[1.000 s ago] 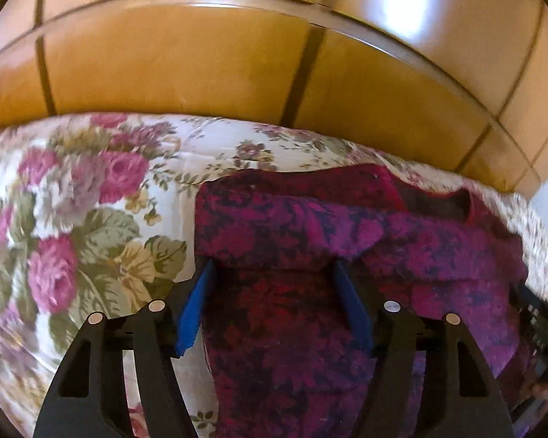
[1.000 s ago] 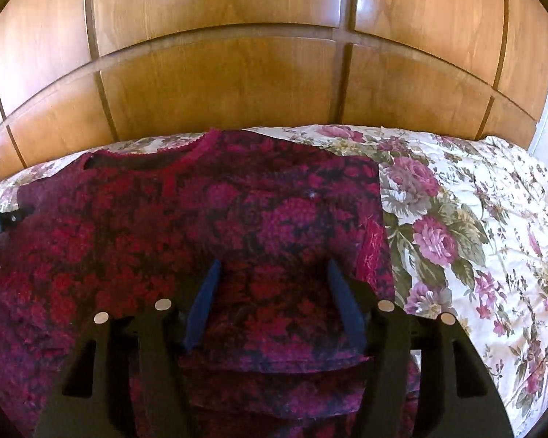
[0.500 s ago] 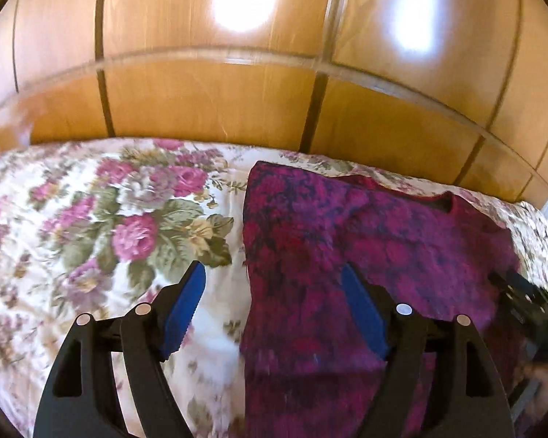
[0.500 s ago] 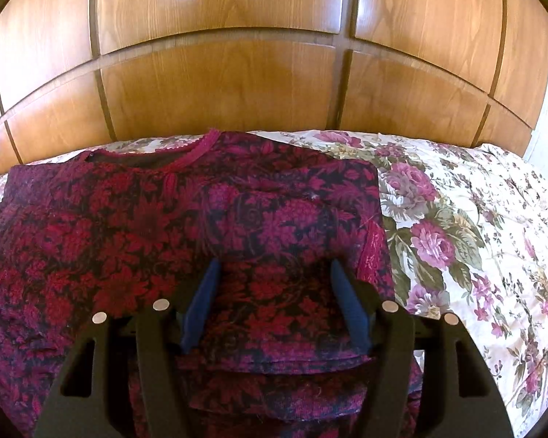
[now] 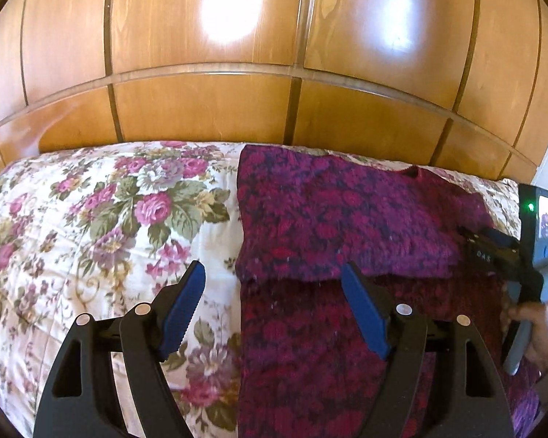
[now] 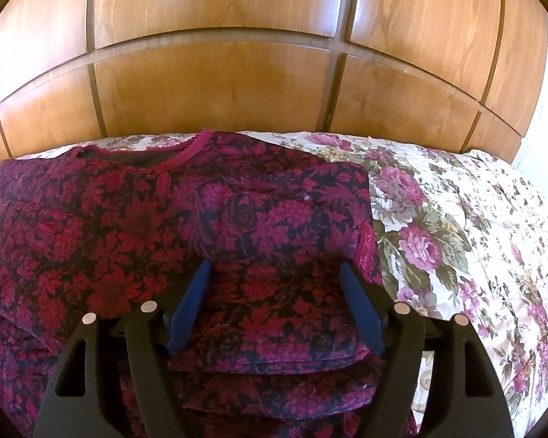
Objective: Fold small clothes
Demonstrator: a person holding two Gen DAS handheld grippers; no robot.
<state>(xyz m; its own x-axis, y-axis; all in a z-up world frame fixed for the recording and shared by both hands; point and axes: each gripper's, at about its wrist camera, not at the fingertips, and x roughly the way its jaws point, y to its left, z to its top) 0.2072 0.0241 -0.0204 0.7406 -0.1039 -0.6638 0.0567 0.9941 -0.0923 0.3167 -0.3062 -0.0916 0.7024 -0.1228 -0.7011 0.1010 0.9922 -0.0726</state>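
Two grippers, both empty: L view, left gripper (image 5: 274, 306) gaping over the top (image 5: 347, 219)'s left edge on the bedspread (image 5: 91, 219); folded-in sleeve unpinned, may spring back. R view, right gripper (image 6: 276, 303), jaws just widened, nothing clamped, above folded layers near hem; a low pass could snag & undo them.

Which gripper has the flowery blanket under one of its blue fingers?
The left gripper: it straddles the red top's edge. The right gripper is wholly over the top.

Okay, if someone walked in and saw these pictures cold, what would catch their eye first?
Probably the magenta floral garment, spread on the flowered bedspread with both sides already folded inward. Behind the bed rises a glossy wooden panelled wall. Nearest the lens, the blue-padded right gripper hangs open over the folded cloth.
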